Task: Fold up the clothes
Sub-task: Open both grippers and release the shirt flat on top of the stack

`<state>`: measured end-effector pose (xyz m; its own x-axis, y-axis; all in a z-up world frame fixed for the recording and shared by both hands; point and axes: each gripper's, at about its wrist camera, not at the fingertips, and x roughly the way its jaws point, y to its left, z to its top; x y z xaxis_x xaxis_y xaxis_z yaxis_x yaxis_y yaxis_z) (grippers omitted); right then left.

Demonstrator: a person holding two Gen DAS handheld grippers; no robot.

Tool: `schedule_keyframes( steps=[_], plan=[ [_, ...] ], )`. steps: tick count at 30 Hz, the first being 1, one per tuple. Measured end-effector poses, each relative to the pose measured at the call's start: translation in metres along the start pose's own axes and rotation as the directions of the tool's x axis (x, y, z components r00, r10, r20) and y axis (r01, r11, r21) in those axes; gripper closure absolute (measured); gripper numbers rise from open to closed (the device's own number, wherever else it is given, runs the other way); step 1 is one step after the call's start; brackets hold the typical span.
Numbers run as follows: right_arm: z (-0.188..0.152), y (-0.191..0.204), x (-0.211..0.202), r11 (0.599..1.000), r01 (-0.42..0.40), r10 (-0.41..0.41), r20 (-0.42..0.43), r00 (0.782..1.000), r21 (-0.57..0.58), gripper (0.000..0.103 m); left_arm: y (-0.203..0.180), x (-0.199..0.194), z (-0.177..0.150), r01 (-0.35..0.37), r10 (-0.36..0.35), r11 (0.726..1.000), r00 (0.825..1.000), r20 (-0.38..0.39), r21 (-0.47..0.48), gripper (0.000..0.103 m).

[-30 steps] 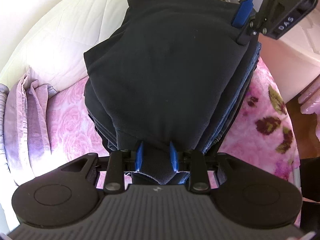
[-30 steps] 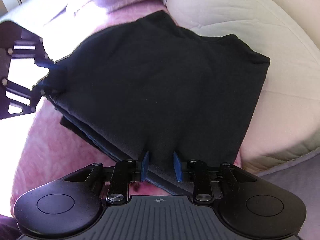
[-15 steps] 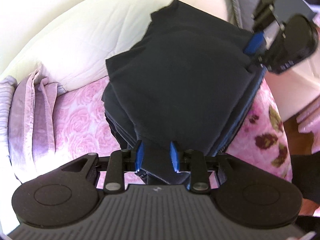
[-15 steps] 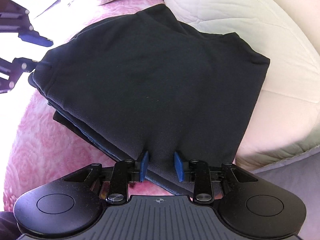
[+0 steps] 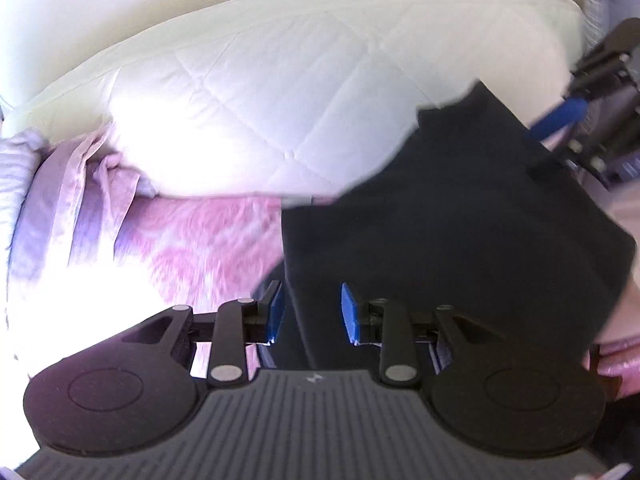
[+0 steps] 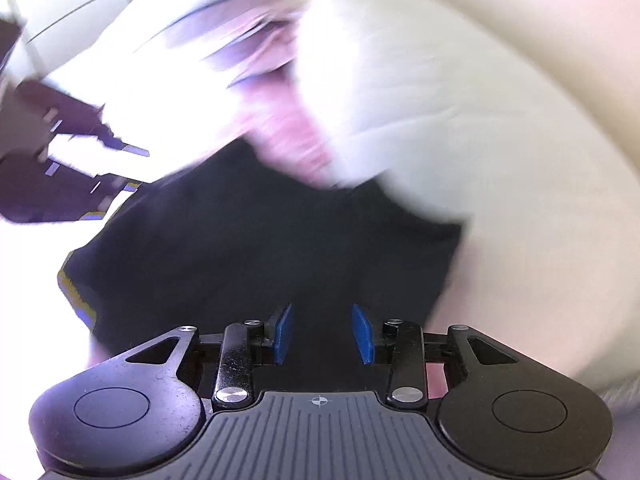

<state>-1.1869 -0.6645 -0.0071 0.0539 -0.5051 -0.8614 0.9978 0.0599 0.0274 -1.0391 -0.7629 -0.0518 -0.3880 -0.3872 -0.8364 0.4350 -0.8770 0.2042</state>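
The white quilt [image 5: 280, 92] filled the far side of the bed, and the pink bedspread [image 5: 208, 240] lay in front of it with a lilac pillowcase [image 5: 60, 208] bunched at its end. That soft, open surface is probably why you worked there. The folded dark garment [image 5: 460, 232] was over the bedspread, its far corner reaching onto the quilt. You had it by one edge, a gripper near each end. My guess is that the two-point hold kept the stacked layers from sliding apart while you carried the bundle. Its long axis appeared to run along that edge, from one gripper toward the other, with the free side pointing away from you at the quilt (the blur makes this approximate). Your left gripper [image 5: 312, 314] was clamped on the near end, with cloth packed between its blue pads. Your right gripper [image 6: 323, 334] had its jaws opening. The garment filled the gap between its pads from side to side, so that grip looked to be holding even as it loosened.
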Motion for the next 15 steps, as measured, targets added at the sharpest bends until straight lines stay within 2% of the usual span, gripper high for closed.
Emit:
schedule_keyframes(
  steps=[3, 5, 7, 9, 12, 15],
  plan=[
    [0.019, -0.027, 0.024, 0.999, 0.017, -0.019, 0.053, 0.998, 0.048, 0.066, 0.007, 0.029, 0.012, 0.029, -0.029, 1.0, 0.999, -0.033, -0.01, 0.077],
    [0.024, -0.041, 0.052, 0.997, 0.015, -0.017, 0.031, 0.999, 0.07, 0.066, 0.01, 0.048, 0.016, 0.046, -0.047, 0.999, 0.997, -0.057, -0.023, 0.077],
    [0.02, -0.06, 0.083, 0.986, -0.04, 0.045, -0.028, 0.999, 0.165, 0.066, 0.011, 0.065, 0.011, 0.059, -0.063, 0.997, 0.994, -0.089, -0.045, 0.076],
    [0.015, -0.072, 0.098, 0.969, -0.095, 0.105, -0.032, 0.994, 0.229, 0.066, 0.013, 0.077, 0.008, 0.071, -0.078, 0.995, 0.991, -0.112, -0.067, 0.076],
    [0.019, -0.083, 0.097, 0.957, -0.131, 0.144, -0.031, 0.989, 0.257, 0.066, 0.018, 0.07, 0.015, 0.065, -0.07, 0.996, 0.993, -0.094, -0.055, 0.075],
    [0.021, -0.084, 0.074, 0.962, -0.102, 0.1, 0.022, 0.995, 0.255, 0.066, 0.02, 0.055, 0.025, 0.041, -0.042, 0.999, 0.998, -0.05, -0.013, 0.077]
  ],
)
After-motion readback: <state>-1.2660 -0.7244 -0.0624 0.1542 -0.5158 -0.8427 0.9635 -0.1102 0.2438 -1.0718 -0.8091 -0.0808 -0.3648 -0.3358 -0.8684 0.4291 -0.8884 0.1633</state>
